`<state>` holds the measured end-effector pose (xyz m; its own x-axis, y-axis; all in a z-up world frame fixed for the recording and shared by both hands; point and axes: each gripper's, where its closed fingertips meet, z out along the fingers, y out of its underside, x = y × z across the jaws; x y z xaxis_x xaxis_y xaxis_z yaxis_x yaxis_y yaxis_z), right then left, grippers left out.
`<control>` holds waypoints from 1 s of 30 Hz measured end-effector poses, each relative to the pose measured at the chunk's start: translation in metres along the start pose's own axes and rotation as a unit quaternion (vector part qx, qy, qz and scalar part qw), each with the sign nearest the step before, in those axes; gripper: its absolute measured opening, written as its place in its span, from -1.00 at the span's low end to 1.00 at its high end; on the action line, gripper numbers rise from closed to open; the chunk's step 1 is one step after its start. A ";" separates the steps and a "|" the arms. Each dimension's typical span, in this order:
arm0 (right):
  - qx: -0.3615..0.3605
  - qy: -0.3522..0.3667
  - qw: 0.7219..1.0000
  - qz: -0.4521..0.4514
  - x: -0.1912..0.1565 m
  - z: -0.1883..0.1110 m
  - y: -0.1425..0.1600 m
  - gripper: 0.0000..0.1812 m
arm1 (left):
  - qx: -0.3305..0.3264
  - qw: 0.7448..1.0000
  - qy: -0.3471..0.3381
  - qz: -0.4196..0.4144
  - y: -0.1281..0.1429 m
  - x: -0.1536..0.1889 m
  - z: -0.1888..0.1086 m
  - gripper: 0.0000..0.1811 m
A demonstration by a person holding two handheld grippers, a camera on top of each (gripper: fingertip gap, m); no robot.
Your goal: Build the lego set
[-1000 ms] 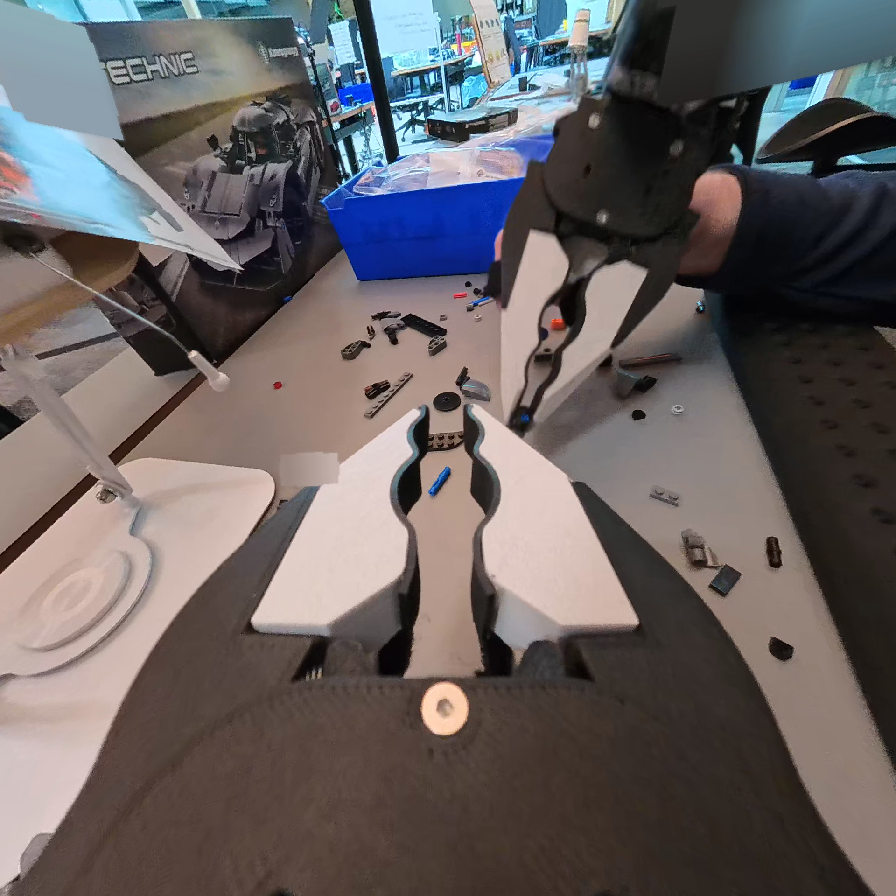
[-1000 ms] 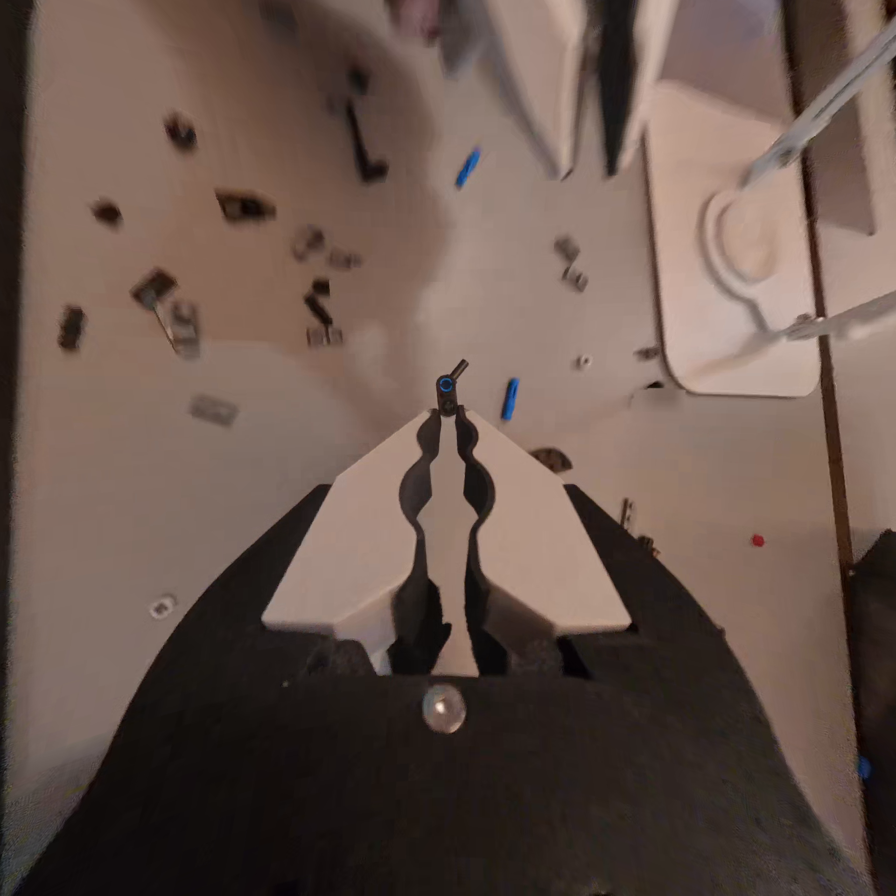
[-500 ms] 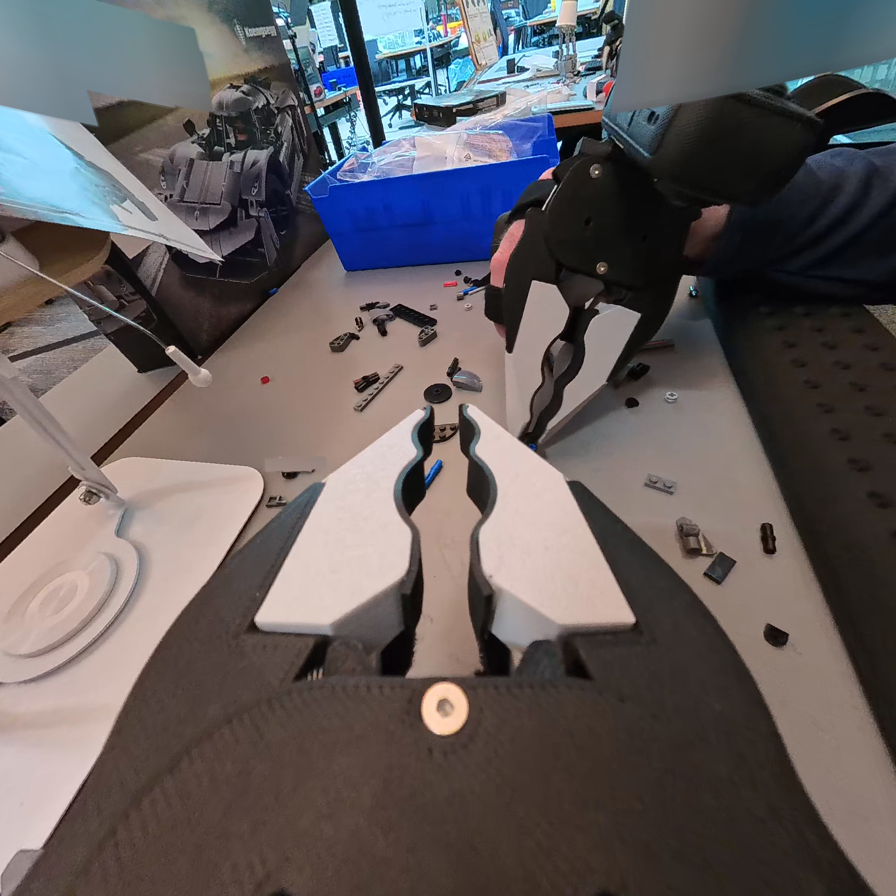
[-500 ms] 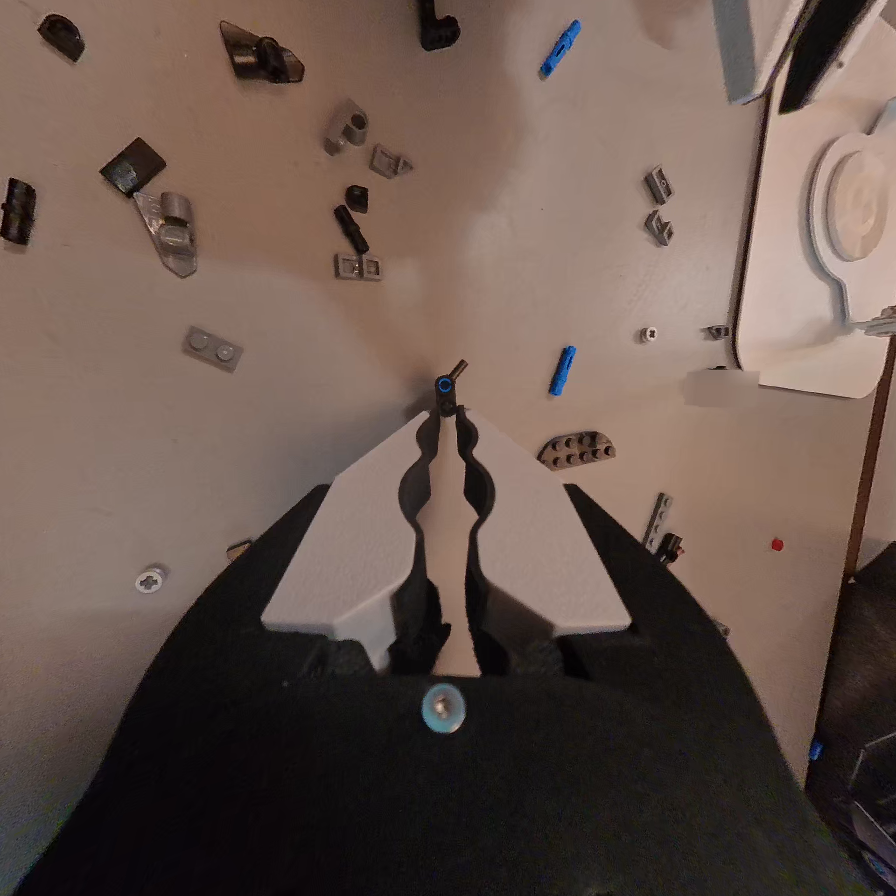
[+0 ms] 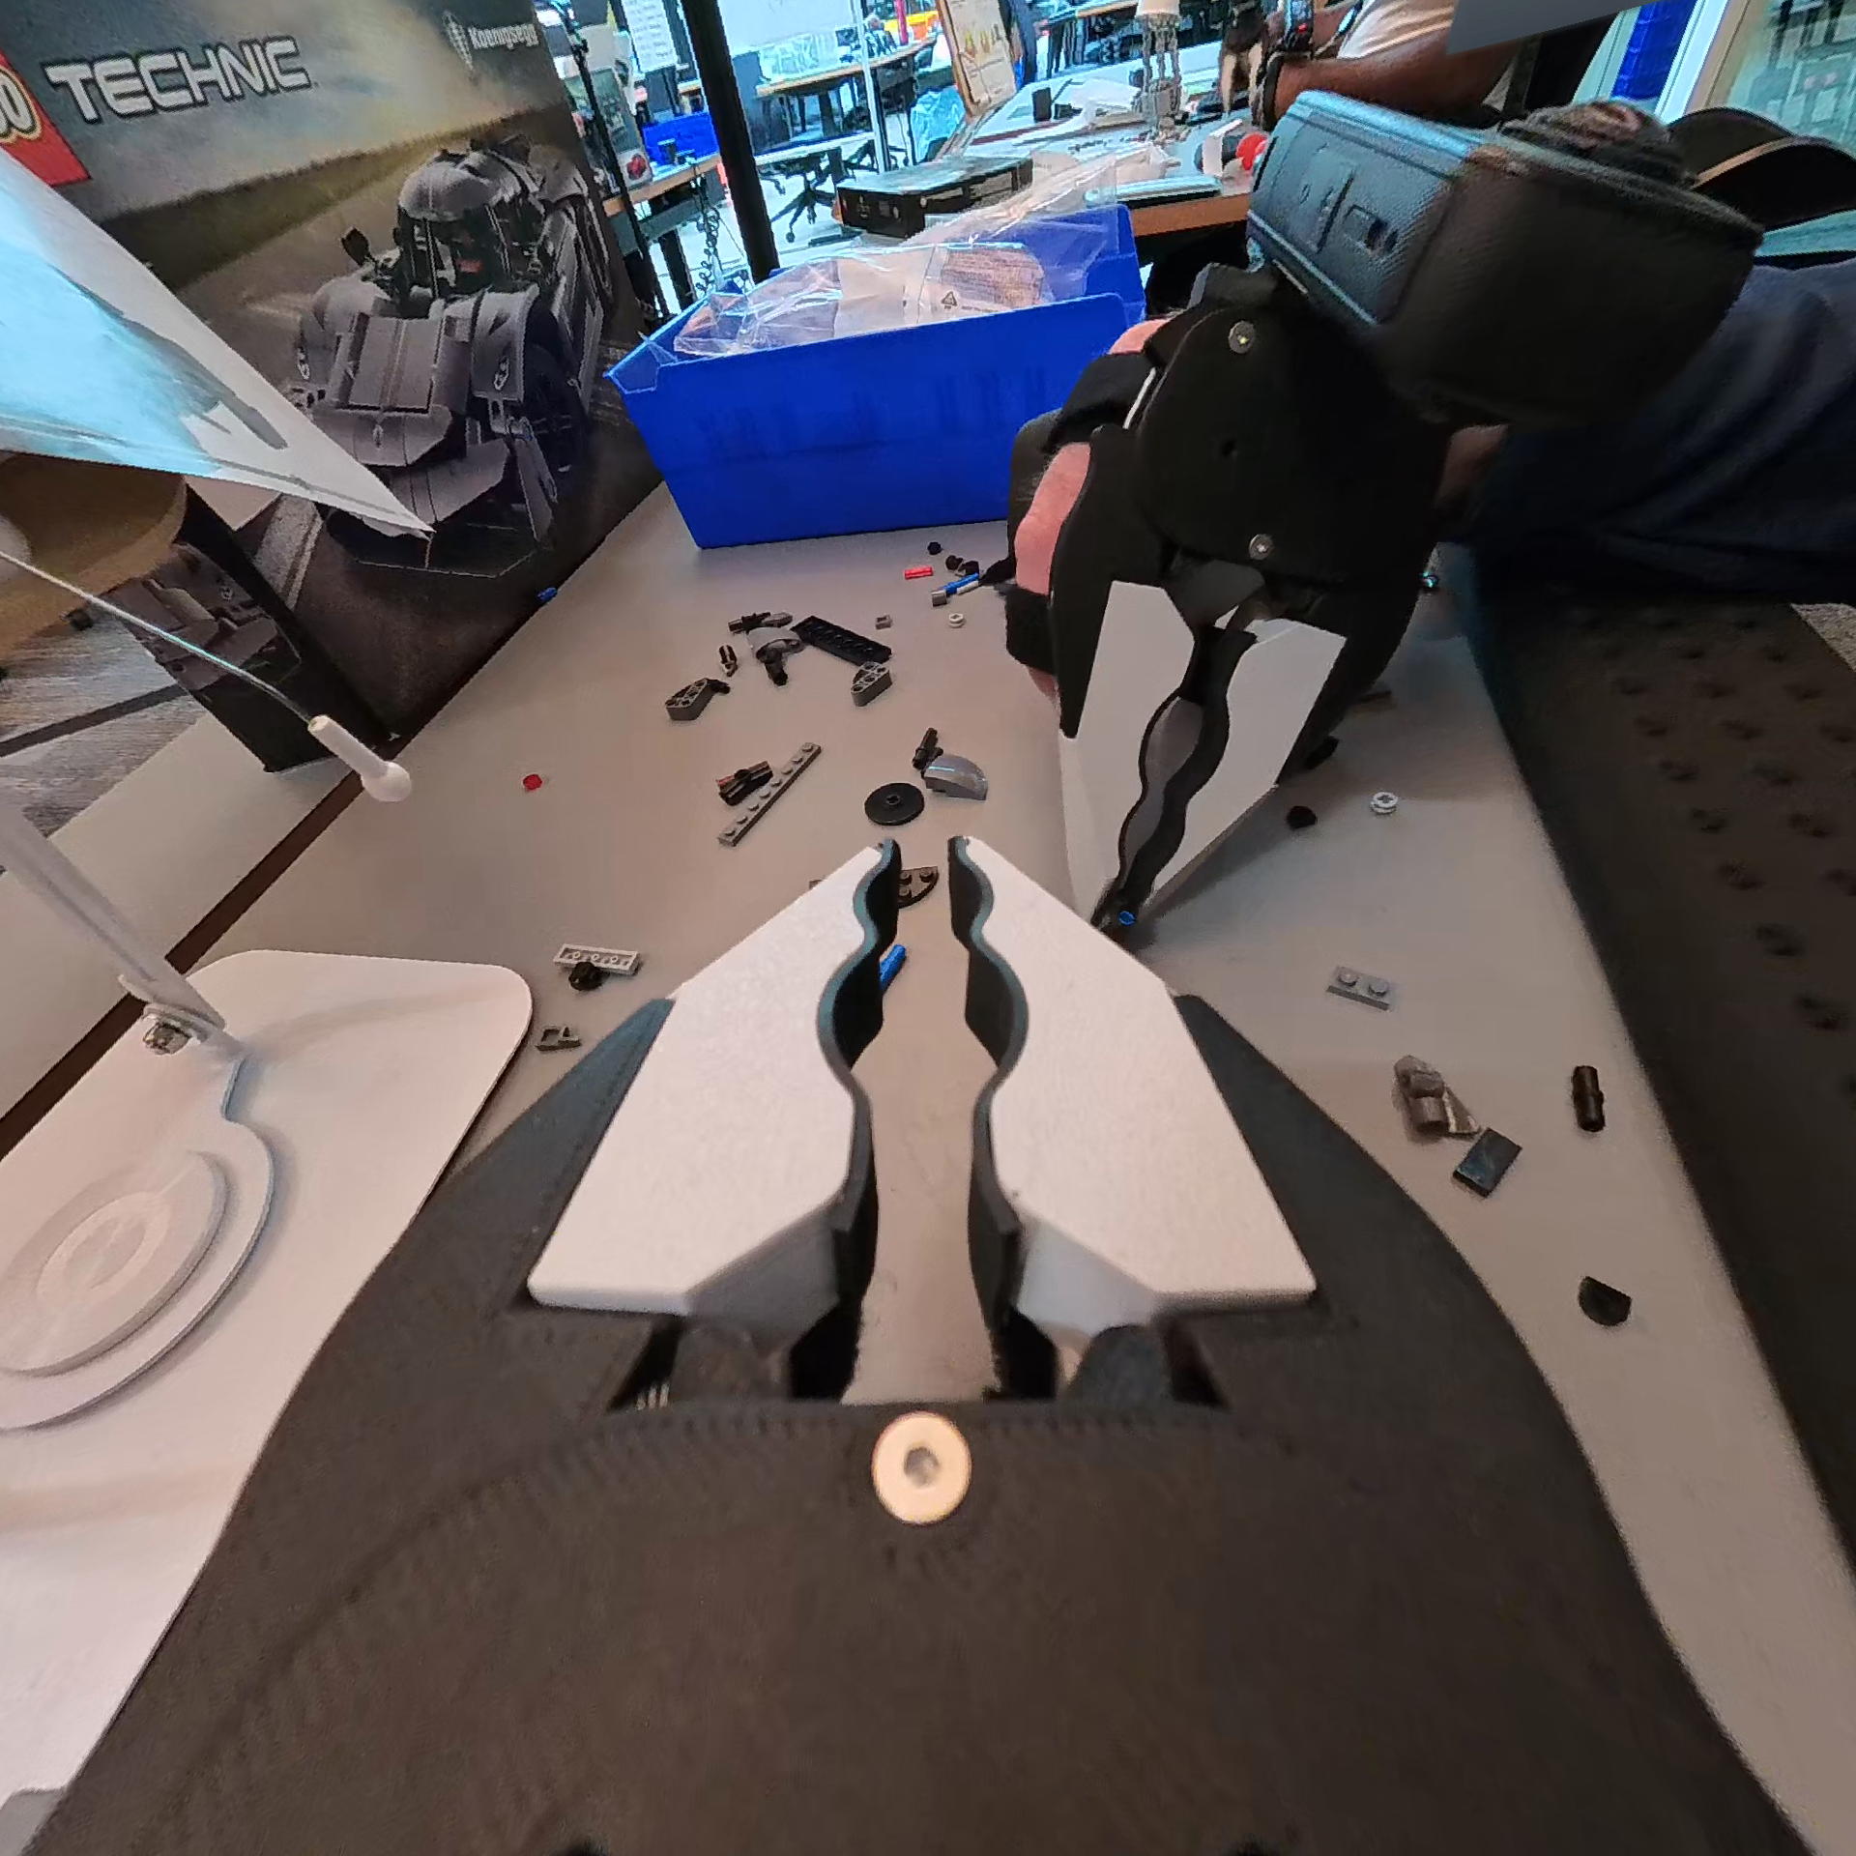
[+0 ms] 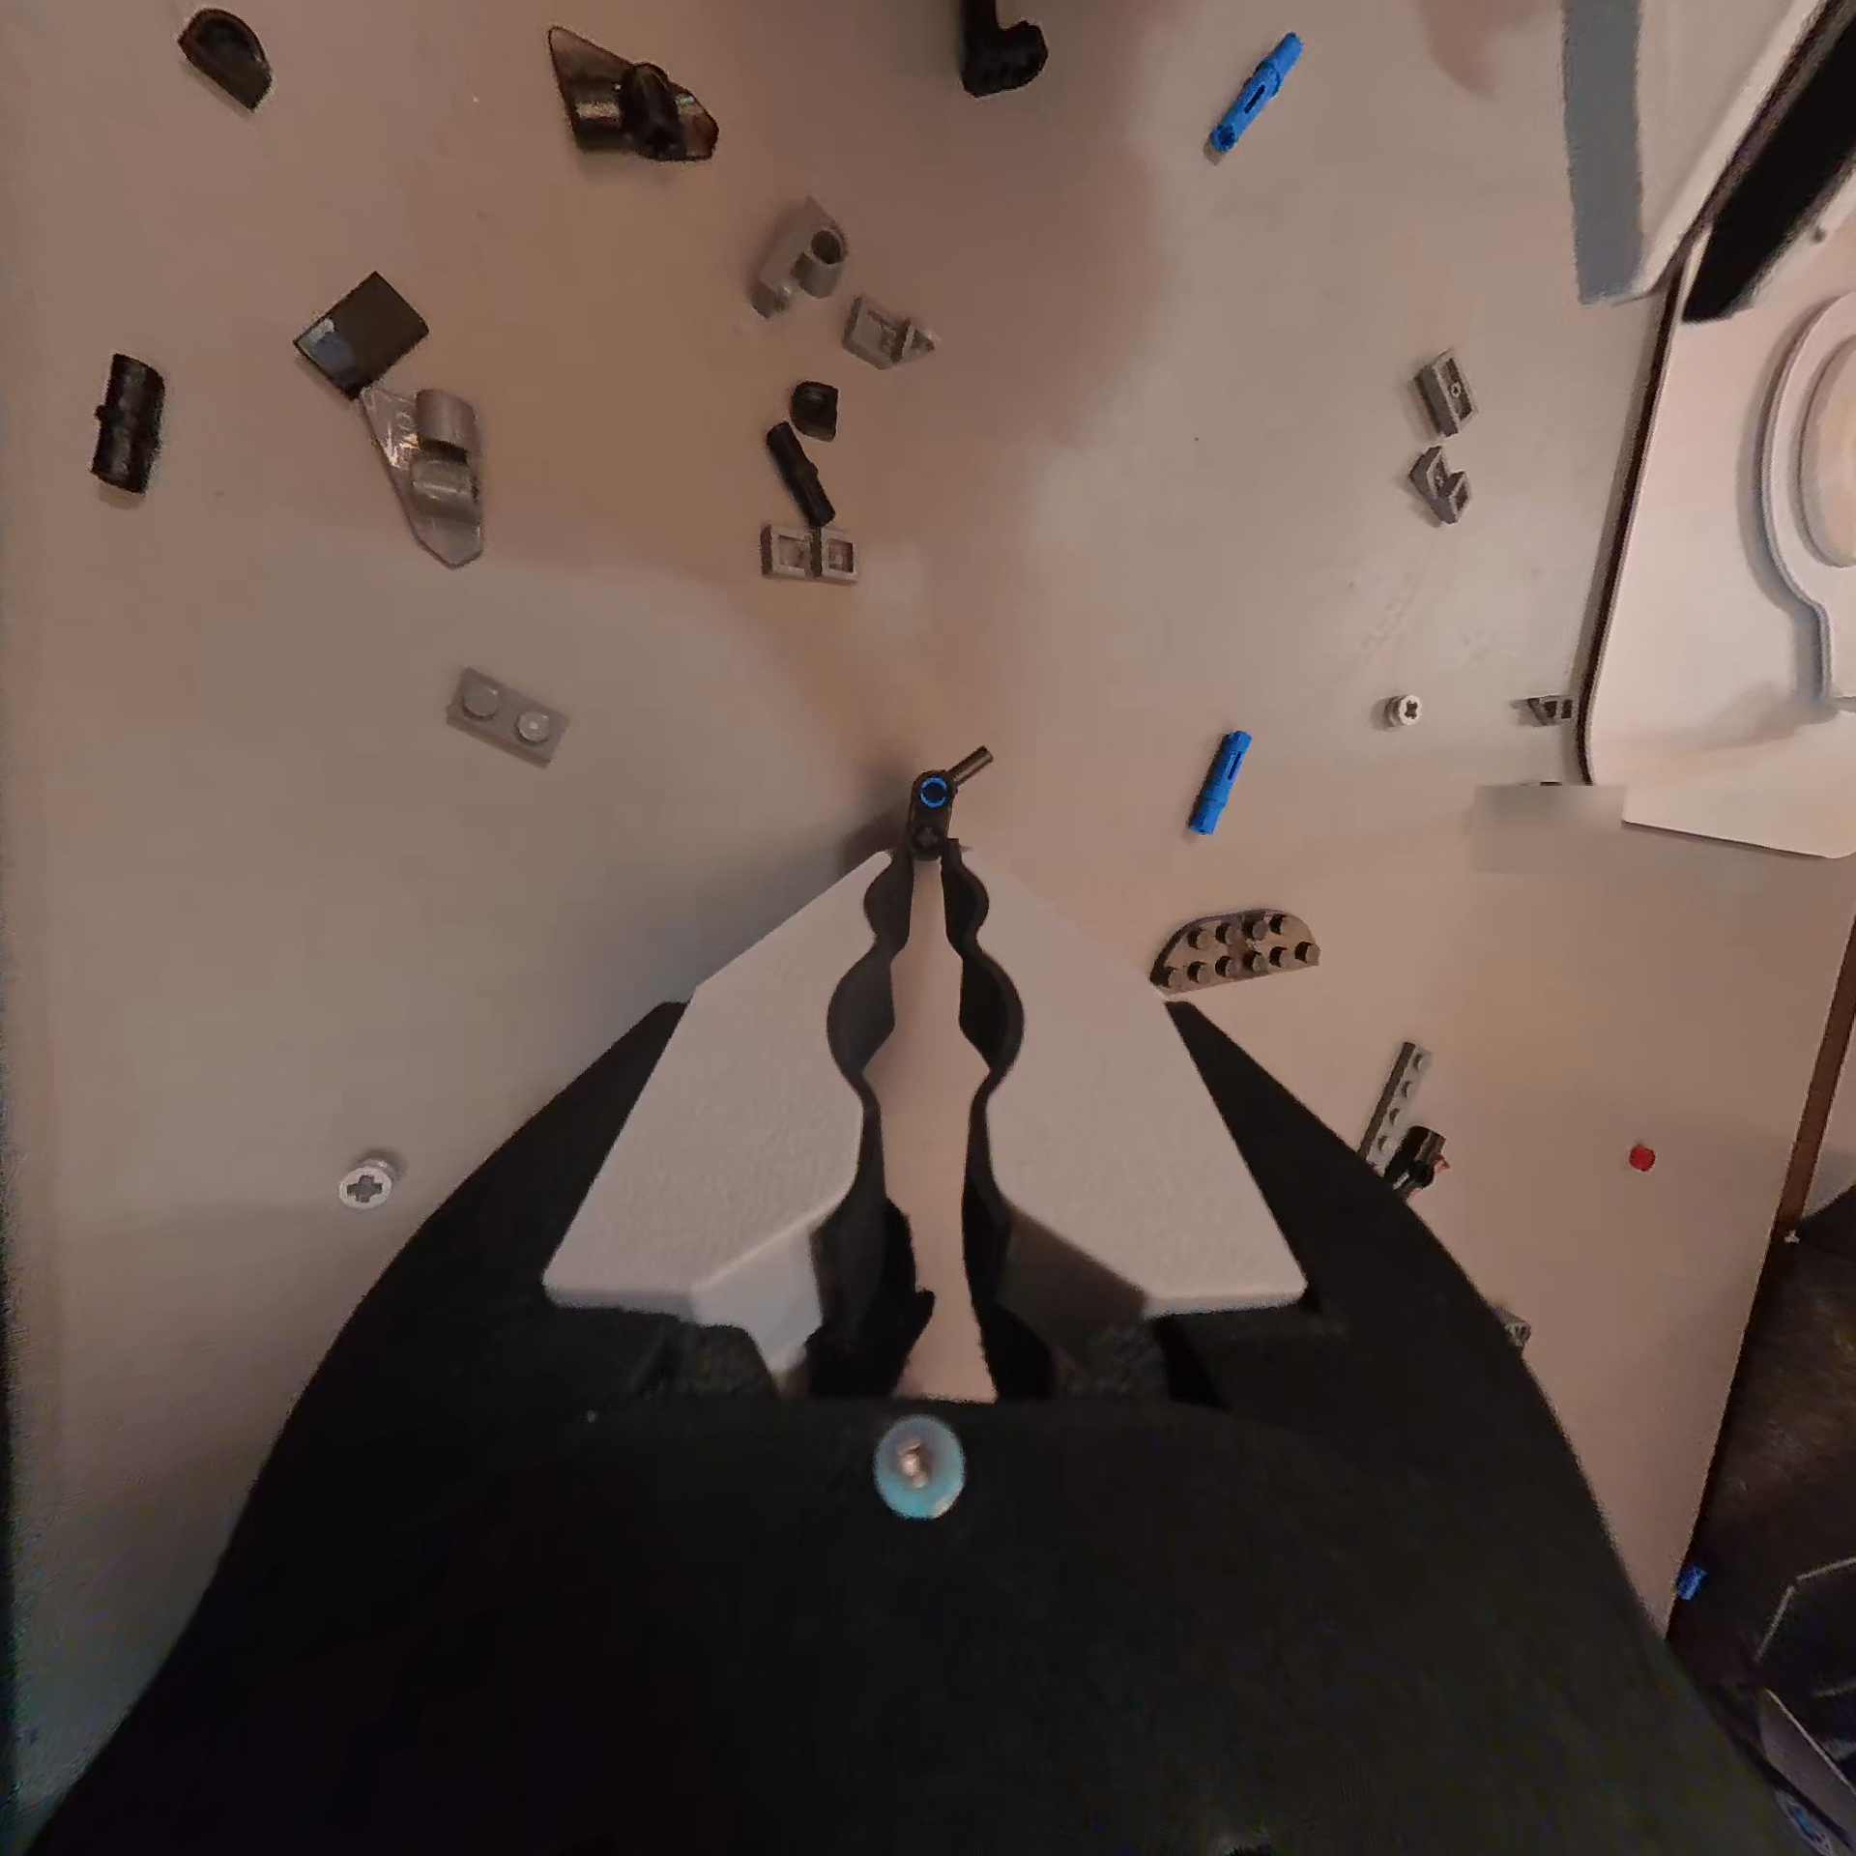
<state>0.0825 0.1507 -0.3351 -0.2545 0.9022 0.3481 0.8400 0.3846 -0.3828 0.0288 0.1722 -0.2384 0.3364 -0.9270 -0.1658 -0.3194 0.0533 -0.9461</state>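
Note:
My right gripper (image 6: 929,854) is shut on a small black connector with a blue pin (image 6: 934,798) in it, held at the fingertips just above the grey table (image 6: 251,954). In the left wrist view the right gripper (image 5: 1120,909) points steeply down, its tip close to the table. My left gripper (image 5: 919,854) is open and empty, low over the table, to the left of the right one. A loose blue pin (image 5: 892,966) and a dark rounded plate (image 5: 916,884) lie between and beyond its fingers. Its fingers (image 6: 1627,201) show at the right wrist view's top right.
Small grey and black pieces (image 6: 803,472) are scattered over the table, with two loose blue pins (image 6: 1220,781). A blue bin (image 5: 884,422) and the set's box (image 5: 402,352) stand at the back. A white stand base (image 5: 251,1155) is on the left, a black mat (image 5: 1707,904) on the right. Spacing between my two grippers at the tips: around 11 cm.
My right gripper has come down toward the table with the connector still in it, then steadied. My left gripper has shifted only slightly and stays open.

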 end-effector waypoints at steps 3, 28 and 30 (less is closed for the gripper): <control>0.001 -0.004 1.000 0.002 -0.001 -0.001 0.000 -0.95 | -0.001 1.000 0.001 0.000 0.001 0.000 0.000 -0.93; 0.115 -0.085 0.988 0.051 -0.016 -0.018 -0.025 -0.90 | -0.008 1.000 0.002 0.000 0.003 0.000 0.002 -0.93; 0.101 -0.089 0.990 0.048 -0.018 -0.012 -0.023 -0.91 | -0.008 1.000 0.002 0.000 0.003 0.000 0.002 -0.93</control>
<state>0.0733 0.1230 -0.3218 -0.2730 0.9500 0.1517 0.7563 0.3094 -0.5765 0.0293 0.1730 -0.2421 0.3329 -0.9285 -0.1643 -0.3332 0.0472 -0.9417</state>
